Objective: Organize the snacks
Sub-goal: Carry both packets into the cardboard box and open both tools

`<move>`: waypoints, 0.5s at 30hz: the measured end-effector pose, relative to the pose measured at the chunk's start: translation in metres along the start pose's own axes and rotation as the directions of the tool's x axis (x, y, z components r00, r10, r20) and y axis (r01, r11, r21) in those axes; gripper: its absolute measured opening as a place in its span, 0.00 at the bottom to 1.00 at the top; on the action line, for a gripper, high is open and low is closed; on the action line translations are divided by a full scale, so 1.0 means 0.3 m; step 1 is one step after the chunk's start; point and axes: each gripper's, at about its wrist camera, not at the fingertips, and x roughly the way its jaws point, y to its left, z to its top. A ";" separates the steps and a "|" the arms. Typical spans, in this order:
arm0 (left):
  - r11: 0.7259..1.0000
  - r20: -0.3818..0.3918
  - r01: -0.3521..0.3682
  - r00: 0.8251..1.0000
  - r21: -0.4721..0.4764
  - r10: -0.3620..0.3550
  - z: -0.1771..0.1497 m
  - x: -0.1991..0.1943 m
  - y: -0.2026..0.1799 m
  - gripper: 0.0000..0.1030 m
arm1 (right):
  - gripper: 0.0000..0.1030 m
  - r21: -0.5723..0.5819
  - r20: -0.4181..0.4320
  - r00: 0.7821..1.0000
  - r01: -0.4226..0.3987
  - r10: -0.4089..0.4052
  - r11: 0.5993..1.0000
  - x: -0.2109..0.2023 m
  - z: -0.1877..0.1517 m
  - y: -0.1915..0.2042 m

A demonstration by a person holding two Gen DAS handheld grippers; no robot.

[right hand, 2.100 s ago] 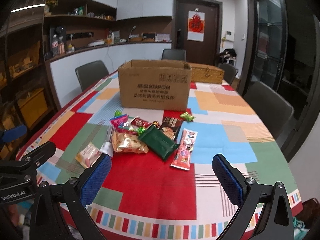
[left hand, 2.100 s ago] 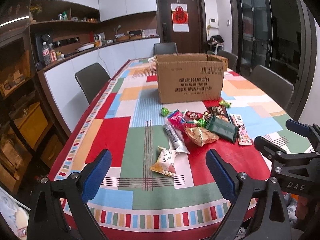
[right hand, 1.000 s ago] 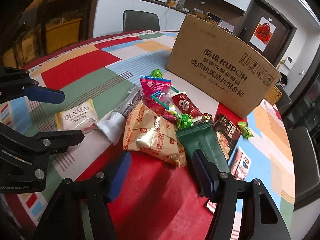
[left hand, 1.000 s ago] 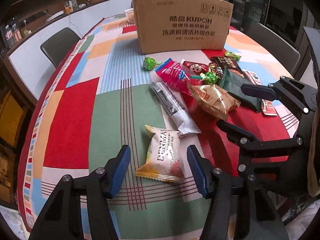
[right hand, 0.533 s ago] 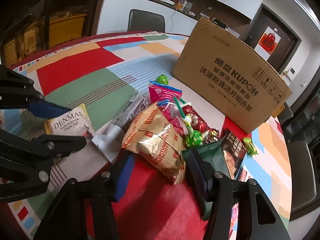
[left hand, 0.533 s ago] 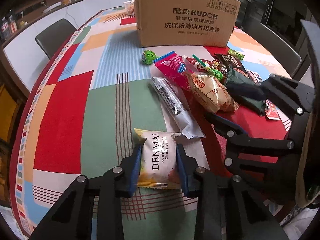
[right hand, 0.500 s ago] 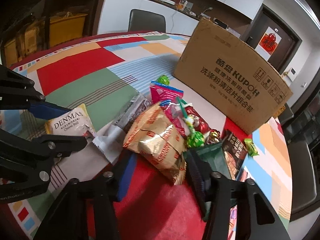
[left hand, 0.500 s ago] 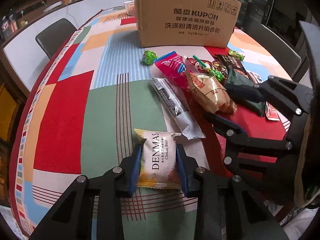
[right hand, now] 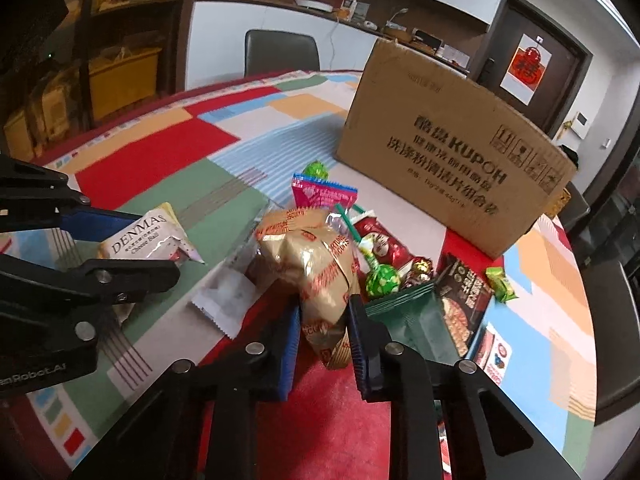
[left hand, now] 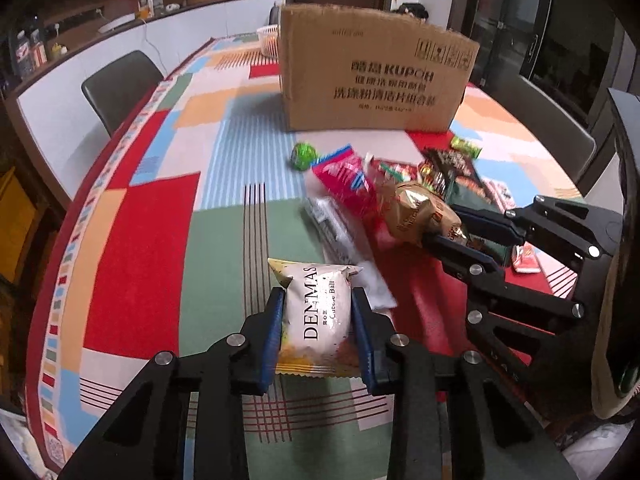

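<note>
My left gripper is shut on a white DENMAS cheese ball pack, lifted slightly over the table; it also shows in the right wrist view. My right gripper is shut on the lower end of a gold biscuit bag, also visible in the left wrist view. More snacks lie in a heap: a pink packet, green lollipops, a dark green pouch, a clear wrapped bar. An open cardboard box stands behind them.
The table wears a colourful patchwork cloth. Dark chairs stand along its sides. A white basket sits behind the box. A counter and shelves run along the left wall.
Both grippers closed on their packs: the left on the DENMAS pack, the right on the gold bag. Both packs are raised and tilted off the cloth.
</note>
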 end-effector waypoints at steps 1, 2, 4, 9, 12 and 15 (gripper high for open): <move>1.000 0.007 -0.001 1.000 -0.002 0.001 0.006 -0.009 -0.001 0.31 | 0.23 0.012 0.012 1.000 0.000 0.000 1.000 -0.017 0.004 -0.006; 1.000 0.015 -0.001 1.000 -0.005 0.001 0.012 -0.018 -0.001 0.31 | 0.23 0.019 0.018 1.000 0.000 -0.001 1.000 -0.026 0.008 -0.009; 1.000 0.030 0.000 1.000 -0.012 0.000 0.021 -0.036 -0.001 0.31 | 0.22 0.033 0.031 1.000 0.001 -0.002 0.999 -0.046 0.015 -0.017; 1.000 0.067 -0.009 0.998 -0.007 0.009 0.037 -0.082 -0.014 0.31 | 0.20 0.069 0.055 0.998 -0.021 0.018 0.997 -0.088 0.020 -0.035; 1.000 0.093 -0.002 0.996 -0.008 0.003 0.059 -0.108 -0.021 0.31 | 0.20 0.073 0.089 0.996 -0.008 0.001 0.997 -0.126 0.027 -0.045; 1.000 0.127 0.002 0.992 -0.005 -0.001 0.093 -0.134 -0.028 0.31 | 0.20 0.093 0.118 0.993 0.000 -0.011 0.996 -0.156 0.041 -0.064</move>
